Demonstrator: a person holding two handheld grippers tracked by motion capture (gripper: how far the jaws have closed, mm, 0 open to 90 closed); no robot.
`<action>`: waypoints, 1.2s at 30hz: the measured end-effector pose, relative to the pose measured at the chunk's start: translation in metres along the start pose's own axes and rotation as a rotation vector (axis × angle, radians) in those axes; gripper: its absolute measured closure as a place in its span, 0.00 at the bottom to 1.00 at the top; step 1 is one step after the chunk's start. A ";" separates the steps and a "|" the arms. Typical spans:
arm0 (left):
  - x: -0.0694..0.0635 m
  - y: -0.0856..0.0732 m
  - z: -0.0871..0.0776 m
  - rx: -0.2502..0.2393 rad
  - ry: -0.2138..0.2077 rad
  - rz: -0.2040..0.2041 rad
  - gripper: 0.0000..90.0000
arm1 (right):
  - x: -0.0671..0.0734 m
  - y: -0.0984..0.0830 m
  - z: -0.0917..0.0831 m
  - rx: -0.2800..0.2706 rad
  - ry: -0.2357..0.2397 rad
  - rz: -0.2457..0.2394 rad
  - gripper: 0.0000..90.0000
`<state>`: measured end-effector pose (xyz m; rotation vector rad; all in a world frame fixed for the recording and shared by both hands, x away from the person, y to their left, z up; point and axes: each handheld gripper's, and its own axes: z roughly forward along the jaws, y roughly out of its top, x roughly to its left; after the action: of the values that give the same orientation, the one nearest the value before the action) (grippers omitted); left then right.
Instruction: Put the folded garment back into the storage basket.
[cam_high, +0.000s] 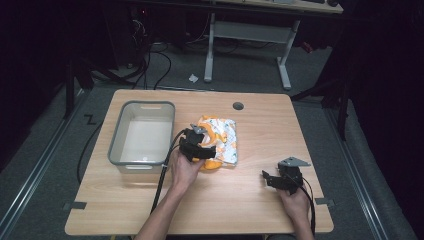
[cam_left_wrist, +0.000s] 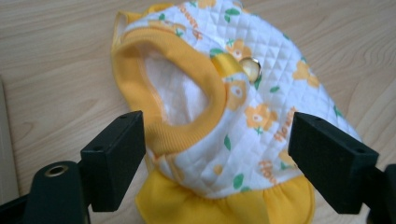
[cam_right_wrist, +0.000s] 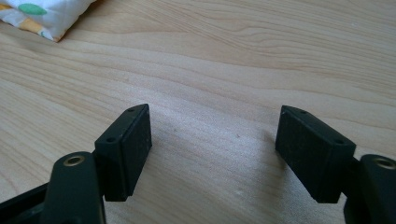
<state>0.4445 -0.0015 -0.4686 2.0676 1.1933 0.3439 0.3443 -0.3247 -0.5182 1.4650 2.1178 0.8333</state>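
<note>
Big wooden counter takes up most of the high view, light wood grain with a small round grommet hole near the far edge. On its left side sits a grey plastic bin, rectangular with handle cutouts, nothing inside that I can make out.

Just right of the bin lies a little quilted garment, looks like a pet vest, white with orange flowers and green leaves, yellow ribbed trim around the openings and a yellow ruffle at the near end. In the left gripper view you can see the garment up close, with a small shiny bell on a yellow bow by the collar opening.

The left tongs sit right at the near end of the garment, cable trailing back along the forearm. Up close the left tongs are spread wide, one jaw on each side of the vest's ruffled end, not pinching it. Can't really tell if the pads are touching the fabric.

The right tongs are well apart from the garment, over bare wood near the front right of the counter. In the right gripper view the right tongs are wide open too, holding nothing, with just a corner of the vest peeking in at top left.
</note>
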 end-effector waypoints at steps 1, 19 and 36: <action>0.000 0.000 0.000 0.000 0.000 0.000 0.22 | 0.000 0.000 0.000 0.000 0.000 0.000 0.30; 0.015 0.004 0.043 0.083 0.056 -0.065 0.24 | 0.000 0.000 0.000 0.000 0.000 0.001 0.30; 0.012 -0.001 0.057 0.130 0.042 -0.013 0.49 | 0.000 0.000 0.000 0.000 0.000 0.000 0.30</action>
<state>0.4811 -0.0166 -0.5115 2.1722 1.2843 0.3120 0.3443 -0.3247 -0.5182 1.4646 2.1179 0.8330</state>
